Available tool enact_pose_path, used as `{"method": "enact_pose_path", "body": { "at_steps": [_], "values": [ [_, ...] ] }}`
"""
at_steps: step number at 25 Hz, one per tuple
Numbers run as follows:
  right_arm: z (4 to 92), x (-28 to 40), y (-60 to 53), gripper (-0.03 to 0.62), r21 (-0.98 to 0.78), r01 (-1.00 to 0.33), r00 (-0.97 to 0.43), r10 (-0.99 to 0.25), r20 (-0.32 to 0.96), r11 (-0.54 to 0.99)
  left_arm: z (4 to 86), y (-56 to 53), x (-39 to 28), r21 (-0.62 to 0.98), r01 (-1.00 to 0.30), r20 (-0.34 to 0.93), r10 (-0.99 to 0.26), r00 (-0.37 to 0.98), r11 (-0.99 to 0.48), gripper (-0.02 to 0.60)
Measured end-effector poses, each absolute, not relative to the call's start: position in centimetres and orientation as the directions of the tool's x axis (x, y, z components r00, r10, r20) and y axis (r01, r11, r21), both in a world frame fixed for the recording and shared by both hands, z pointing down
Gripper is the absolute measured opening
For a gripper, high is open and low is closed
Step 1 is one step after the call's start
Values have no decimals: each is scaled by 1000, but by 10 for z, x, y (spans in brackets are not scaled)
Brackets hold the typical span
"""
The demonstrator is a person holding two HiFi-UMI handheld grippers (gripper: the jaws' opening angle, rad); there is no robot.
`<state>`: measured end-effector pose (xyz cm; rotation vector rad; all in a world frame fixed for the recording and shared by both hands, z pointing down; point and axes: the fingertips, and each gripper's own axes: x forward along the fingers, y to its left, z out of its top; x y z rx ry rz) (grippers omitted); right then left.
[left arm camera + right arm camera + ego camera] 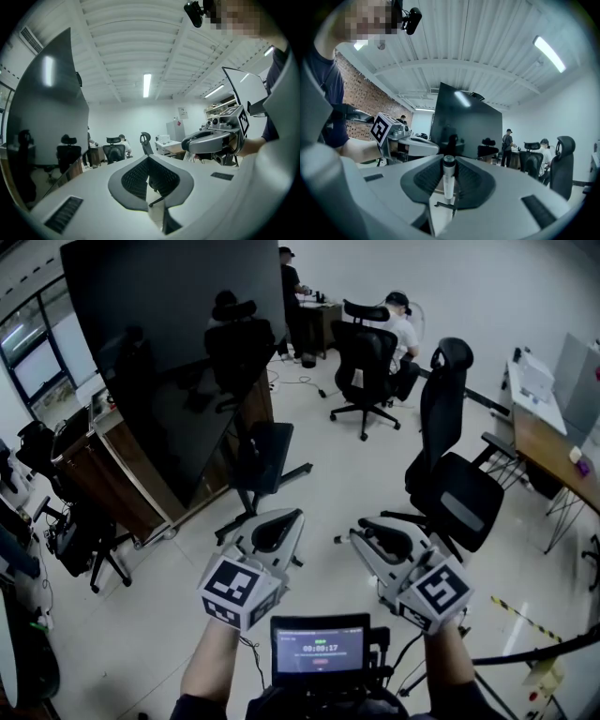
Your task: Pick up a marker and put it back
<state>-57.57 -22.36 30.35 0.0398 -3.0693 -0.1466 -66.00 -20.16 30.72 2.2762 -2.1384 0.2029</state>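
Gripping marker (448, 183): right gripper (449, 163) fingers (425, 178) | left gripper (149, 169) fingers (133, 180) closed | screen (320, 649) perhaps 00:00:17

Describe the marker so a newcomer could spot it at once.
In the right gripper view, a big dark screen stands at centre. Below it the right gripper fills the frame, and the marker stands upright, clamped between its jaws. It is a slim pale barrel with a grey cap, against dark pads.
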Motion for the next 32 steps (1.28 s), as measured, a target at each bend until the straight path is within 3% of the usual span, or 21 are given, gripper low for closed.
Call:
{"method": "enact_pose_path", "body": {
  "at_steps": [6,14,25,32],
  "values": [
    [302,-545,-255,92,91,-95,-994,-99,48,991,304,-241,-632,-96,-985,112,-985,131,-142,0],
    [307,-455,-305,92,58,-326,-943,-329,49,943,309,-311,-547,-98,-919,144,-920,366,-381,0],
    [328,-354,-334,92,50,-684,-720,-685,112,728,335,-388,-427,-40,-651,120,-650,750,-758,0],
    [331,-308,-321,94,57,-846,-521,-845,121,529,340,-400,-367,-3,-442,79,-441,894,-897,0]
  ]
}}
